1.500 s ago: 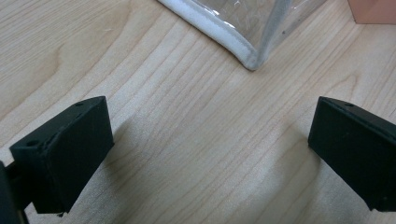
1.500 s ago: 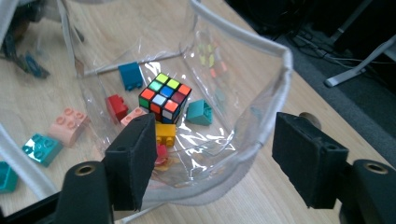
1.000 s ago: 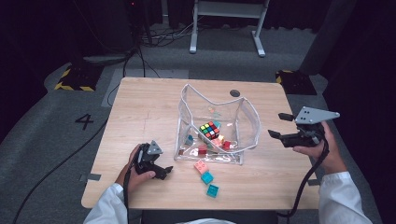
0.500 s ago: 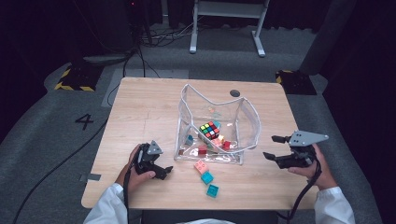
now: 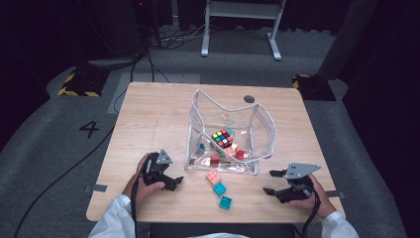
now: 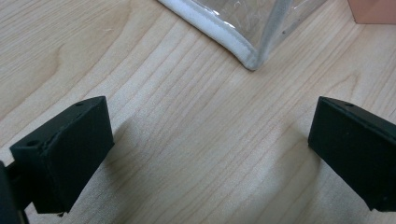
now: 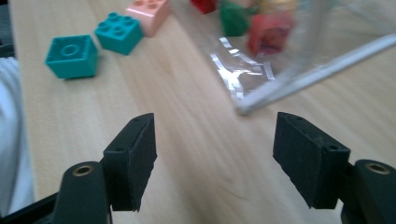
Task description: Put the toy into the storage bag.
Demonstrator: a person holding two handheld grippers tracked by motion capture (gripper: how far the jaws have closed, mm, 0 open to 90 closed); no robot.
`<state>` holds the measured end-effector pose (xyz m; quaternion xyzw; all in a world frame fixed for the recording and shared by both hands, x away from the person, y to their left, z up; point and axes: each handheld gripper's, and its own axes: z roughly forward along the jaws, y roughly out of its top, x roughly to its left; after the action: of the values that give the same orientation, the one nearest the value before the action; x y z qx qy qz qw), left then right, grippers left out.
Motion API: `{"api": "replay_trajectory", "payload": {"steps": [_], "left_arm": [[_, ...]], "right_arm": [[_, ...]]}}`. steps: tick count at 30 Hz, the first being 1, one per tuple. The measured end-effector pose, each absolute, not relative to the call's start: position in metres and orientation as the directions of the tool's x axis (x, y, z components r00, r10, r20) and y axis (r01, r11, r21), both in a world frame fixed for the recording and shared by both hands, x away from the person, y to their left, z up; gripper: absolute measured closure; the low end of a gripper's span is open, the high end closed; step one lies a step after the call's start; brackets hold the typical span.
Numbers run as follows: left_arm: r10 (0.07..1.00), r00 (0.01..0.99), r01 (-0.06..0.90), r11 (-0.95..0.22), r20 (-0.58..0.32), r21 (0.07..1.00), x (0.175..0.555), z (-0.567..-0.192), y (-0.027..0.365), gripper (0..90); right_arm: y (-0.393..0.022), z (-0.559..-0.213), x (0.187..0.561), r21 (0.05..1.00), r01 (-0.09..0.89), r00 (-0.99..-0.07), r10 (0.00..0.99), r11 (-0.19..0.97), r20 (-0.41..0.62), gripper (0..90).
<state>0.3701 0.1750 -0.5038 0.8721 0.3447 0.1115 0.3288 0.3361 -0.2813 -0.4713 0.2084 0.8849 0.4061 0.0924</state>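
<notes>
R tool (image 5: 273, 182) now lower by clear bag (image 5: 262, 124), jaws wide, closing slightly, empty; L tool (image 5: 173, 179) unmoved, wide.

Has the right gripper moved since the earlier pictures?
Yes. The right gripper has come down and toward the near edge of the table, now below the clear bag's front corner, jaws open and empty.

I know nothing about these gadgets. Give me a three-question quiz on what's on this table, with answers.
1. How many loose bricks lie on the table outside the clear bag?
2. True or false: the right gripper holds a brick.
3. Which multicoloured toy sits inside the bag?

Key
1. Three: a pink brick and two teal bricks.
2. False; its jaws are open with nothing between them.
3. A puzzle cube.
</notes>
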Motion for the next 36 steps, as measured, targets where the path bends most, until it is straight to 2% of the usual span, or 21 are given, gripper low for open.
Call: {"api": "replay_trajectory", "payload": {"steps": [6, 14, 36], "left_arm": [[0.676, 0.737, 0.528, -0.545, -0.032, 0.652, 0.37, -0.504, 0.175, 0.2], [0.675, 0.737, 0.528, -0.546, -0.031, 0.651, 0.37, -0.504, 0.175, 0.2], [0.675, 0.737, 0.527, -0.546, -0.032, 0.652, 0.37, -0.504, 0.175, 0.2]], "right_arm": [[-0.252, -0.484, 0.323, 0.731, 0.246, -0.93, 0.368, 0.636, -0.008, 30.7], [-0.226, -0.491, 0.308, 0.733, 0.2, -0.958, 0.287, 0.65, 0.006, 30.9], [-0.168, -0.502, 0.297, 0.741, 0.165, -0.968, 0.25, 0.65, -0.004, 34.5]]}}
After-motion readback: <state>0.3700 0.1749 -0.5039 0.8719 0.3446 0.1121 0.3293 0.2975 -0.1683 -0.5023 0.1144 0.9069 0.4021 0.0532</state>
